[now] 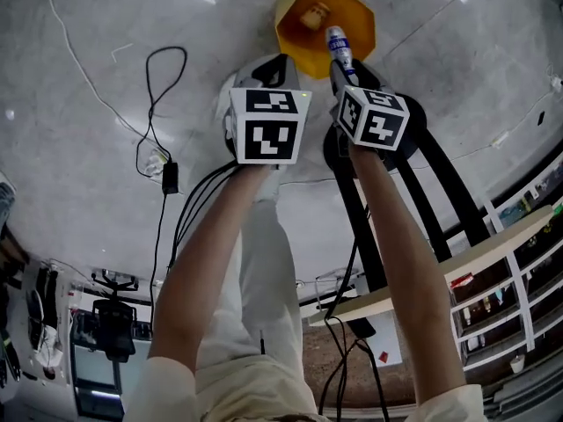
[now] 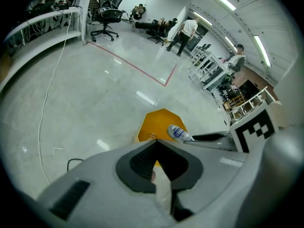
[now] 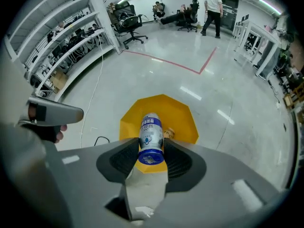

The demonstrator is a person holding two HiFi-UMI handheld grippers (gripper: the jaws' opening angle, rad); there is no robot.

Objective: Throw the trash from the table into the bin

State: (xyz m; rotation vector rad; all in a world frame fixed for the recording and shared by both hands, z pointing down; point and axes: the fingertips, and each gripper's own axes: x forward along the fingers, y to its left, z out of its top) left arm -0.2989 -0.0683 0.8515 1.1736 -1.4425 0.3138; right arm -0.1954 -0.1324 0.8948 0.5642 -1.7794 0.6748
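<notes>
The step in hand is the drop. My right gripper [image 3: 151, 154] points down, and its fingers are clamped on a small bottle [image 3: 151, 136] by the end nearest me. The bottle's far end aims into the open mouth of the yellow bin [image 3: 183, 120], which stands on the pale floor [image 1: 88, 148]. In the right gripper view the bottle sits squarely against the bin's opening. In the head view it lies over the near rim, so I judge it to be above the bin but cannot say how high. A small tan thing [image 3: 169, 133] already lies inside the bin, and I take it for trash that is already in.

My left gripper [image 2: 156, 146] hangs beside the right one with its fingers together and nothing between them (the yellow seen through the gap is only the bin beyond).

The next move, as I read it, calls for little. The right fingers should part while the bottle stays lined up with the opening, so that it falls in and does not clip the rim. After that, both grippers would go back to the desk if any trash is left there.

As for writing, the bottle wears a blue and white label with a band of print and a round emblem, but the characters are too small for me to read. The black and white squares on my cubes are markers, not words.
</notes>
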